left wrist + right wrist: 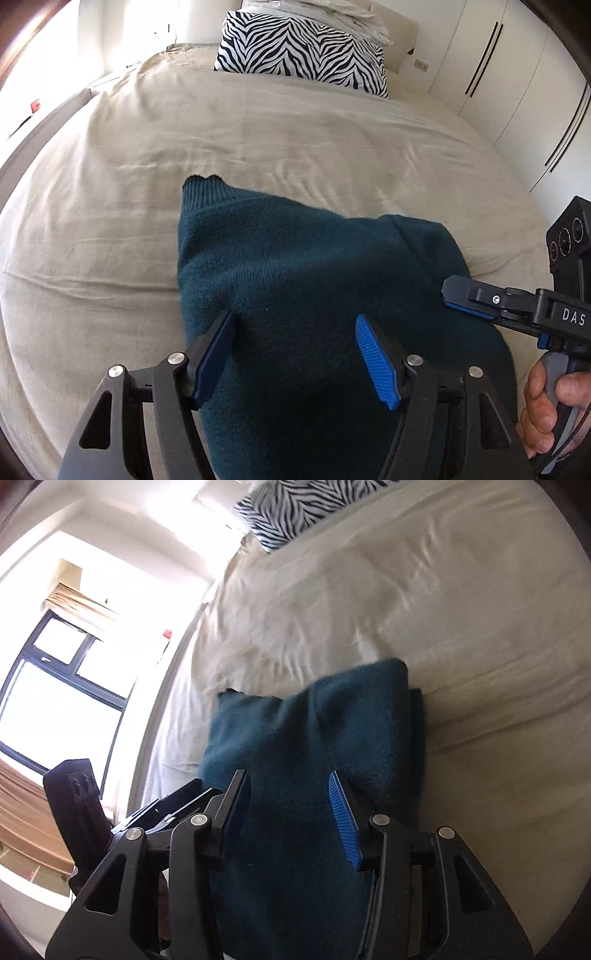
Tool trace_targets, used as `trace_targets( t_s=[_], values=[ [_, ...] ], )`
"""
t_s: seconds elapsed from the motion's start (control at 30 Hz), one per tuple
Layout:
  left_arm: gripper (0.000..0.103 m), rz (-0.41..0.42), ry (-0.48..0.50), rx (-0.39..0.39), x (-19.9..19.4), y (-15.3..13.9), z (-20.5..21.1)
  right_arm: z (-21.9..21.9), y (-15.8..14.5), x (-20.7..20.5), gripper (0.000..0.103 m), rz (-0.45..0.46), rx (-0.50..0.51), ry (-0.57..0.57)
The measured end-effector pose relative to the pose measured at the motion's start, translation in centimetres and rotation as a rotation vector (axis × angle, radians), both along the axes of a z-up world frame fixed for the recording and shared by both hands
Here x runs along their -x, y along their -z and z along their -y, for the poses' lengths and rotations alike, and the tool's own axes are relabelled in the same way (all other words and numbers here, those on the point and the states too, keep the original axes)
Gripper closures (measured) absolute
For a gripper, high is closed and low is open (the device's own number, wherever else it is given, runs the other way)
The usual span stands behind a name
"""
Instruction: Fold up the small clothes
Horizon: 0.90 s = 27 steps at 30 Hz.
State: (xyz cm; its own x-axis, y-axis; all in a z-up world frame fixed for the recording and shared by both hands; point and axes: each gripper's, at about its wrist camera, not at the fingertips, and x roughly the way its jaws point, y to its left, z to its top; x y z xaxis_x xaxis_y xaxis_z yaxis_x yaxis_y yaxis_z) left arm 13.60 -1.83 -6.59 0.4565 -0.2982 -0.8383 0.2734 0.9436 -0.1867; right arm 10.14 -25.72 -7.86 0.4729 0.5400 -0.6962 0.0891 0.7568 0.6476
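A dark teal knitted sweater point(295, 258) lies folded into a thick bundle on the beige bed cover point(258, 147), ribbed hem at its far left corner. My left gripper point(294, 317) hovers over its near part, jaws wide apart and blue pads clear of the knit. My right gripper point(447, 293) reaches in from the right, held by a hand point(543, 406). In the right wrist view the right gripper point(287, 775) stands open over the sweater point(314, 720), gripping nothing. The left gripper point(173, 801) shows low at the left.
A zebra-striped pillow point(295, 51) leans at the head of the bed, with white bedding stacked behind it. White wardrobe doors point(517, 92) run along the right side. A bright window point(55, 701) is on the left, beyond the bed's edge. The bed cover point(406, 590) is wrinkled.
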Motion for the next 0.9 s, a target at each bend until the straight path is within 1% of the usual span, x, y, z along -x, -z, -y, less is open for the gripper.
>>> trace_targets(
  t_s=[0.03,0.1,0.17,0.27,0.33,0.37,0.4,0.43,0.47,0.53,0.57,0.63,0.67,0.7,0.77,0.8,0.83,0.87,0.9],
  values=[
    [0.029,0.01,0.002,0.0,0.1,0.1,0.0,0.2,0.5,-0.1,0.06,0.015,-0.024,0.001],
    [0.027,0.019,0.017,0.001,0.3,0.1,0.0,0.7,0.8,0.2,0.061,0.038,-0.065,0.01],
    [0.027,0.035,0.024,-0.005,0.6,0.1,0.0,1.0,0.6,0.6,0.061,0.047,-0.069,0.013],
    [0.027,0.082,0.006,0.016,1.9,-1.1,-0.5,1.3,-1.1,2.4,0.06,0.077,0.034,0.044],
    [0.027,0.156,-0.012,0.023,3.8,-2.6,-1.1,1.7,-3.0,4.5,0.06,0.131,0.121,0.069],
    [0.026,0.21,-0.026,0.005,5.0,-3.5,-1.3,1.7,-4.0,5.7,0.059,0.165,0.167,0.077],
    [0.02,0.261,-0.043,-0.019,6.2,-4.3,-1.4,1.7,-5.2,6.8,0.057,0.2,0.215,0.086],
    [0.007,0.311,-0.063,-0.045,7.4,-5.1,-1.6,1.4,-6.3,8.0,0.056,0.237,0.272,0.098],
    [0.002,0.357,-0.089,-0.066,8.6,-5.9,-1.8,1.3,-7.6,9.4,0.055,0.274,0.323,0.112],
    [0.0,0.456,-0.129,-0.089,11.2,-7.7,-2.3,0.8,-9.9,11.6,0.048,0.358,0.4,0.143],
    [0.0,0.501,-0.147,-0.092,12.4,-8.6,-2.6,0.5,-11.2,12.9,0.04,0.409,0.428,0.163],
    [0.0,0.567,-0.184,-0.092,14.5,-10.6,-3.1,0.3,-13.8,15.9,0.018,0.524,0.476,0.215],
    [0.0,0.597,-0.196,-0.089,15.6,-11.7,-3.4,0.1,-15.1,17.3,0.013,0.587,0.499,0.246],
    [0.0,0.632,-0.203,-0.081,16.6,-12.9,-3.6,-0.1,-16.4,18.6,0.005,0.648,0.526,0.28],
    [0.0,0.715,-0.203,-0.068,18.7,-15.3,-4.2,-0.8,-19.0,21.4,0.0,0.773,0.605,0.333],
    [0.0,0.753,-0.202,-0.059,19.7,-16.4,-4.4,-1.1,-20.2,22.4,0.0,0.819,0.64,0.338],
    [0.0,0.777,-0.223,-0.052,20.4,-17.4,-4.8,-1.4,-21.2,23.0,0.0,0.845,0.667,0.327],
    [0.0,0.778,-0.253,-0.056,20.8,-18.3,-5.1,-1.5,-22.2,23.3,0.0,0.849,0.679,0.308],
    [0.0,0.761,-0.269,-0.067,20.8,-19.2,-5.3,-1.5,-22.9,23.5,0.0,0.839,0.68,0.286]
  ],
)
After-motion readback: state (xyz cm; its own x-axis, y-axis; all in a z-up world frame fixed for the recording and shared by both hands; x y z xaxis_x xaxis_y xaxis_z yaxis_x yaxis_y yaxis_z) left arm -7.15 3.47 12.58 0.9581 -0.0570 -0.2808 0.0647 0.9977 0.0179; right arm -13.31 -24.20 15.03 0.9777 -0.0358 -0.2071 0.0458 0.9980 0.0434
